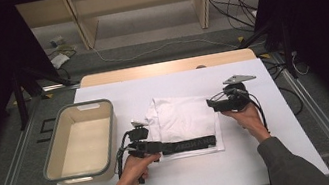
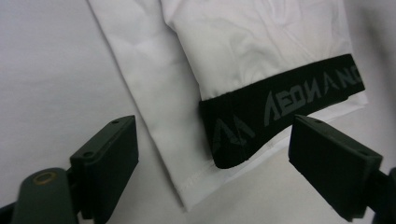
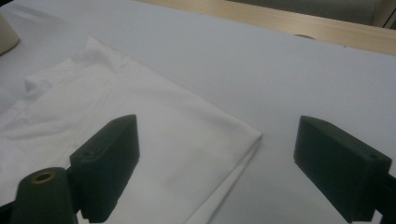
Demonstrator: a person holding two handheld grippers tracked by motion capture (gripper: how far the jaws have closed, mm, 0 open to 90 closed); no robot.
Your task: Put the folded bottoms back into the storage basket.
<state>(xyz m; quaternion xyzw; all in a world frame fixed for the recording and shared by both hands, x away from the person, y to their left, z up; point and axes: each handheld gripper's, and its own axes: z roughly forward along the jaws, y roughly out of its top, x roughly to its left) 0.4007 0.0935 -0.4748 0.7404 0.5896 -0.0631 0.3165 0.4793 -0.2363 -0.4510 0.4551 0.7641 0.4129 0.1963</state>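
A folded white garment [image 1: 185,119] with a black lettered waistband [image 1: 189,144] along its near edge lies in the middle of the white-covered table [image 1: 191,174]. My left gripper [image 1: 148,145] hovers at the garment's near left corner. In the left gripper view that gripper [image 2: 215,142] is open, and the end of the waistband [image 2: 243,126] and the white cloth [image 2: 154,93] lie below the gap. My right gripper [image 1: 216,104] is at the garment's right edge. It is also open [image 3: 215,144], with the far right corner of the garment [image 3: 187,135] under it.
A beige bin [image 1: 76,107] stands empty on the left of the table, close to my left hand. A strip of bare wooden tabletop [image 1: 168,66] shows at the far edge. Dark stands and cables sit on the floor beyond.
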